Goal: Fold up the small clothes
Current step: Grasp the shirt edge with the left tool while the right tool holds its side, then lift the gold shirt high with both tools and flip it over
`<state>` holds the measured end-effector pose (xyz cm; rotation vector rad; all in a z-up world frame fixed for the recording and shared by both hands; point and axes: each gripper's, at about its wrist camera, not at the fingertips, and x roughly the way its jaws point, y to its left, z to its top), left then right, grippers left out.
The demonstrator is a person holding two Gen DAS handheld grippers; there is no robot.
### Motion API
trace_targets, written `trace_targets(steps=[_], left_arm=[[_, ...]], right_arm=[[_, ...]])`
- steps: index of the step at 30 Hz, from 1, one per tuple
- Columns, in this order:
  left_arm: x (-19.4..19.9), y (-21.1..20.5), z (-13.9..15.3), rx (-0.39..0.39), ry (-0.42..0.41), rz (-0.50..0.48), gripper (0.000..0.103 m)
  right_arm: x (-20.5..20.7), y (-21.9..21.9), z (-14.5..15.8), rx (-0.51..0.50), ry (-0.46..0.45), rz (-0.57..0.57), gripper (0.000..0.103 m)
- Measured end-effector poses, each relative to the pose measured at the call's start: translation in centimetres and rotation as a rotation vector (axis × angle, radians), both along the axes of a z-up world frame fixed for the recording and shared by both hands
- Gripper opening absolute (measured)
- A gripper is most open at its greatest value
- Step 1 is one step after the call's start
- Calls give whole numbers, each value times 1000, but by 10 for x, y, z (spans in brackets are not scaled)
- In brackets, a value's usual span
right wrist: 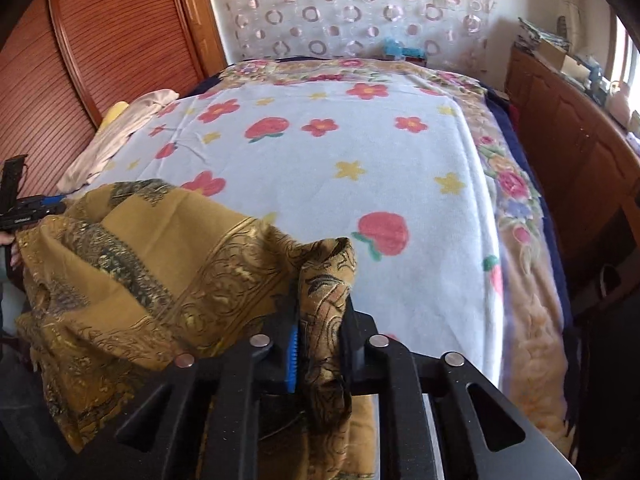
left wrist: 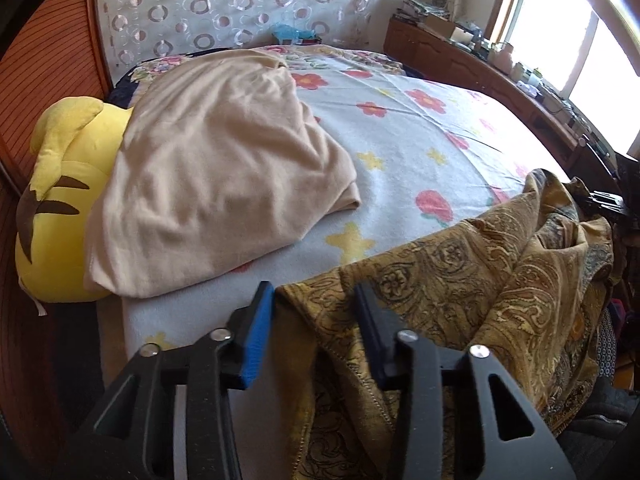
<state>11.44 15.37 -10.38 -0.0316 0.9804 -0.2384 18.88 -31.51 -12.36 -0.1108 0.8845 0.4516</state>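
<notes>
A mustard-brown paisley cloth (left wrist: 460,280) lies crumpled at the near edge of the bed and hangs over it. In the left wrist view, my left gripper (left wrist: 314,304) straddles the cloth's left edge. The fabric lies flat between the blue-padded fingers (left wrist: 256,336) and does not look pinched. In the right wrist view, my right gripper (right wrist: 320,328) is shut on a bunched fold of the same cloth (right wrist: 140,280), which stands up between the pads. The left gripper (right wrist: 36,206) shows at that view's far left, at the cloth's other end.
A flowered light-blue blanket (right wrist: 360,160) covers the bed. A beige garment (left wrist: 224,168) is draped over a yellow plush toy (left wrist: 60,200) at the left side. A wooden cabinet (right wrist: 560,140) runs along the right, a slatted wardrobe (right wrist: 120,40) along the left.
</notes>
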Motion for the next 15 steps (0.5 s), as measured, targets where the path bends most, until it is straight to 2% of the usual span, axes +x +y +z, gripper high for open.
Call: trace_targets(steps=[1, 2, 3, 5, 9, 12, 15], left_arm=[[-2, -2, 1, 2, -7, -10, 29], [-6, -4, 2, -6, -16, -31, 14], [-10, -5, 5, 7, -39, -28, 11], [-21, -6, 15, 14, -82, -15, 9], [-60, -5, 60, -61, -227, 3, 9], [-90, -7, 101, -96, -340, 4, 8], [-113, -9, 142, -97, -455, 2, 8]], right_arm=[[-2, -1, 1, 8, -1, 10, 13], [-5, -1, 2, 19, -7, 17, 12], [-8, -2, 4, 34, -17, 25, 11], [-19, -6, 12, 53, -51, 25, 10], [-51, -15, 44, 116, -164, -5, 9], [-82, -23, 82, 152, -266, -15, 9], [-113, -30, 124, 170, -372, -12, 8]])
